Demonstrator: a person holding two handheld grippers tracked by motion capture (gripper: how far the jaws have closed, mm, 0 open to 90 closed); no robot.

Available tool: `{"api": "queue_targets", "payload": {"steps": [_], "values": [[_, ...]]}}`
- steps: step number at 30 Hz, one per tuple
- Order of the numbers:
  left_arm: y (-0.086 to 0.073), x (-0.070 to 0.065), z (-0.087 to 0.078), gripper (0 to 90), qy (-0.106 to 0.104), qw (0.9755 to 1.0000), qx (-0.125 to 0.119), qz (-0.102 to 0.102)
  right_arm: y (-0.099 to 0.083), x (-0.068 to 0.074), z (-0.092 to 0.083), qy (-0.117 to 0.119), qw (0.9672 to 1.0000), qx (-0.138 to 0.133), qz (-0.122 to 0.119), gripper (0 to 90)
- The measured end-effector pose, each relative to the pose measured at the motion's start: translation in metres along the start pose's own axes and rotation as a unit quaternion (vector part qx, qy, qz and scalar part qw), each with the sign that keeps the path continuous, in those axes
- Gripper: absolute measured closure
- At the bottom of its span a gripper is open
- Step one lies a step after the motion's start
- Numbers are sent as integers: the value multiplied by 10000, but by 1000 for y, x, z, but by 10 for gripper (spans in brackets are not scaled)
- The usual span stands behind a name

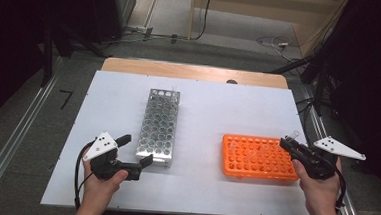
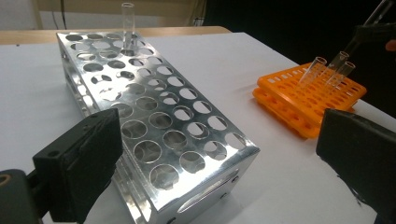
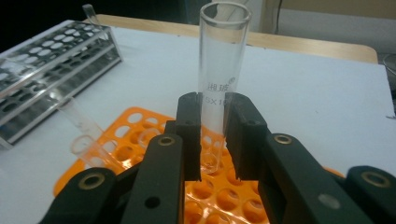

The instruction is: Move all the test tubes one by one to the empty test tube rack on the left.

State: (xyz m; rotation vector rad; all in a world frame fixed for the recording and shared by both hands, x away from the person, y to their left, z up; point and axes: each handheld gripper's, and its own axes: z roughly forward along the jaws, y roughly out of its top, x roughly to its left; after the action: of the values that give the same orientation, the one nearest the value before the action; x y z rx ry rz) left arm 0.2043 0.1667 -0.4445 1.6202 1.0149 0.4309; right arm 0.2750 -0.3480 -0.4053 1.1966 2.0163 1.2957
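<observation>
Right gripper (image 3: 212, 140) lifting a glass tube (image 3: 219, 70) over the orange rack (image 1: 260, 159), near the counter's right edge.

Jaws clenched on the tube's lower part, its base just above the holes. Left gripper (image 1: 134, 154), jaws released, waits at the metal rack's (image 1: 160, 125) near end. Risk, judging by the angle: leaning neighbour tubes (image 2: 327, 67) get clipped; smooth glass slips.
</observation>
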Motion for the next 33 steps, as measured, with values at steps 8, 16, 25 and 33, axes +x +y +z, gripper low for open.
{"api": "queue_targets", "payload": {"steps": [8,16,25,33], "values": [[2,-5,3,5,-87,9999,3,63,15,23,-3,388,9990,-142,-186,738],[6,-9,4,8,-217,9997,-7,114,24,47,4,775,9962,-177,-354,739],[18,-21,13,14,-610,9981,-80,71,26,74,20,1104,9924,-125,-523,739],[31,-37,29,16,-881,9957,-70,263,21,96,35,1412,9878,19,-648,739]]}}
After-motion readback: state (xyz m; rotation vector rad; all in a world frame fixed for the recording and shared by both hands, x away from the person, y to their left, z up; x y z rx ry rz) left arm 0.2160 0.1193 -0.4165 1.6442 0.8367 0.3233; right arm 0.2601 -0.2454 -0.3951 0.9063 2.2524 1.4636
